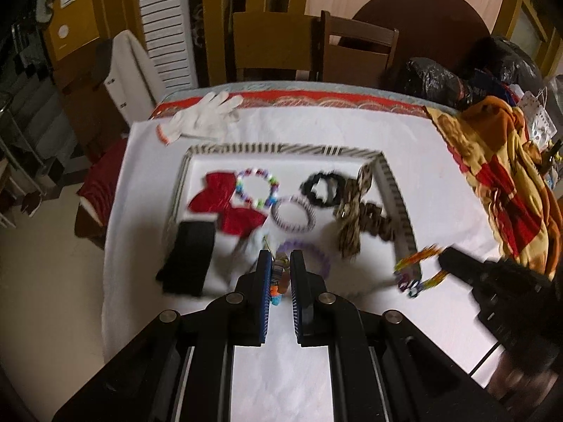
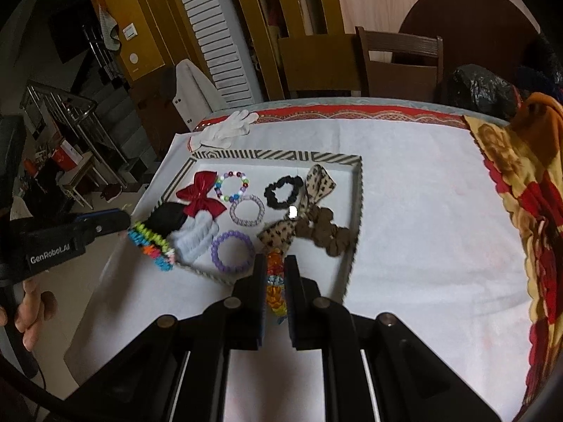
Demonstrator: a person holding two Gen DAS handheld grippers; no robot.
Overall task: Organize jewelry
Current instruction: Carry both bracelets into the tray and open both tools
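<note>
A striped-rim tray (image 1: 292,148) (image 2: 274,155) on the white cloth holds a red bow (image 2: 200,193), a bead bracelet (image 2: 230,186), a striped bangle (image 2: 247,211), a purple bracelet (image 2: 232,251), a black scrunchie (image 2: 283,191) and a leopard bow (image 2: 313,190). My left gripper (image 1: 280,260) is shut on a multicoloured coil bracelet (image 1: 278,281) (image 2: 151,246) at the tray's near left edge. My right gripper (image 2: 273,263) is shut on an orange beaded bracelet (image 2: 274,292) (image 1: 420,270) over the tray's near right corner.
A white glove (image 1: 200,116) lies beyond the tray. A red and yellow blanket (image 1: 499,176) is heaped at the table's right. Black bags (image 1: 436,77) and wooden chairs (image 1: 359,49) stand behind the table. A black pad (image 1: 190,253) lies on the tray's left.
</note>
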